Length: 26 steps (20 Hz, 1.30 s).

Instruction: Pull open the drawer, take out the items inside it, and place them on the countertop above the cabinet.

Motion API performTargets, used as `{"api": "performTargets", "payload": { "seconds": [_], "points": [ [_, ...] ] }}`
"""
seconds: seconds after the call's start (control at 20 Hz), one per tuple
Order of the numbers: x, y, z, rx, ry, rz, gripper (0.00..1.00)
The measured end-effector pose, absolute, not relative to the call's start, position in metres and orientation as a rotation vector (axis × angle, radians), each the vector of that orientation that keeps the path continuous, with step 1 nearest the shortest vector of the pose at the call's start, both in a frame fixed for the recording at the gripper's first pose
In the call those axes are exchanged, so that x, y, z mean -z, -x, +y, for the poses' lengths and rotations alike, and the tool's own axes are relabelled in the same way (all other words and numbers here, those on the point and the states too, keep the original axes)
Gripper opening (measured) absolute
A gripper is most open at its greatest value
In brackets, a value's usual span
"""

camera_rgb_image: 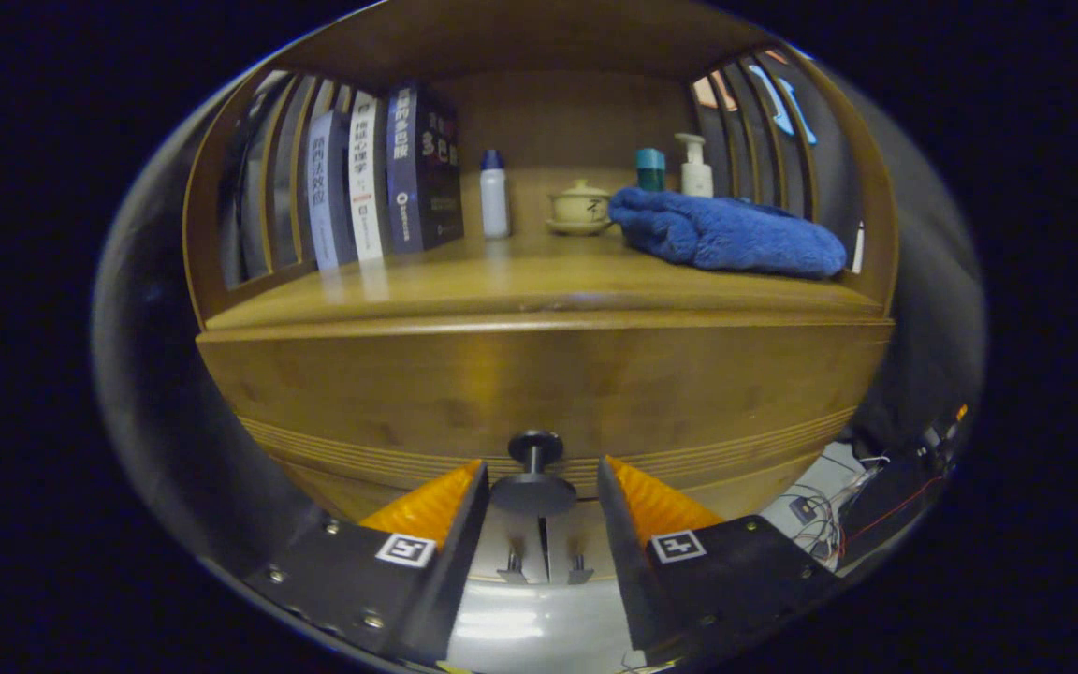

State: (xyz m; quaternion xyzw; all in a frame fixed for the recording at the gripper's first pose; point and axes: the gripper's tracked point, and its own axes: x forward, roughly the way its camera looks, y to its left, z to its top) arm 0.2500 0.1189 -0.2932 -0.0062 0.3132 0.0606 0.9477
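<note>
Drawer sits shut under the cabinet's countertop, its long axis running side to side, knob pointing straight at the gripper, whose spread fingers flank it (contact unclear). Blue towel lies near the countertop's right edge.

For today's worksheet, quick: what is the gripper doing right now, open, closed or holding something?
Gripper: open, holding nothing; its fingers stand either side of the drawer knob without pressing on it.
</note>
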Motion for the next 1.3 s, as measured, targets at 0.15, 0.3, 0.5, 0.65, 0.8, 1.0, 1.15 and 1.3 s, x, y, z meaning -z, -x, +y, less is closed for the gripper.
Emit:
{"api": "performTargets", "payload": {
  "seconds": [0.15, 0.3, 0.5, 0.65, 0.8, 1.0, 1.15, 1.3],
  "points": [
    [0.298, -0.257, 0.118, -0.126, 0.051, 0.621, 0.46],
    [0.297, -0.249, 0.117, -0.133, 0.030, 0.624, 0.36],
    [0.293, -0.221, 0.111, -0.110, 0.013, 0.632, 0.29],
    [0.286, -0.188, 0.107, -0.082, 0.010, 0.639, 0.29],
    [0.280, -0.154, 0.103, -0.056, 0.032, 0.662, 0.29],
    [0.272, -0.114, 0.096, -0.023, 0.054, 0.696, 0.29],
    [0.267, -0.090, 0.092, -0.003, 0.075, 0.716, 0.29],
    [0.266, -0.065, 0.084, 0.020, 0.091, 0.744, 0.29]
  ]
}}
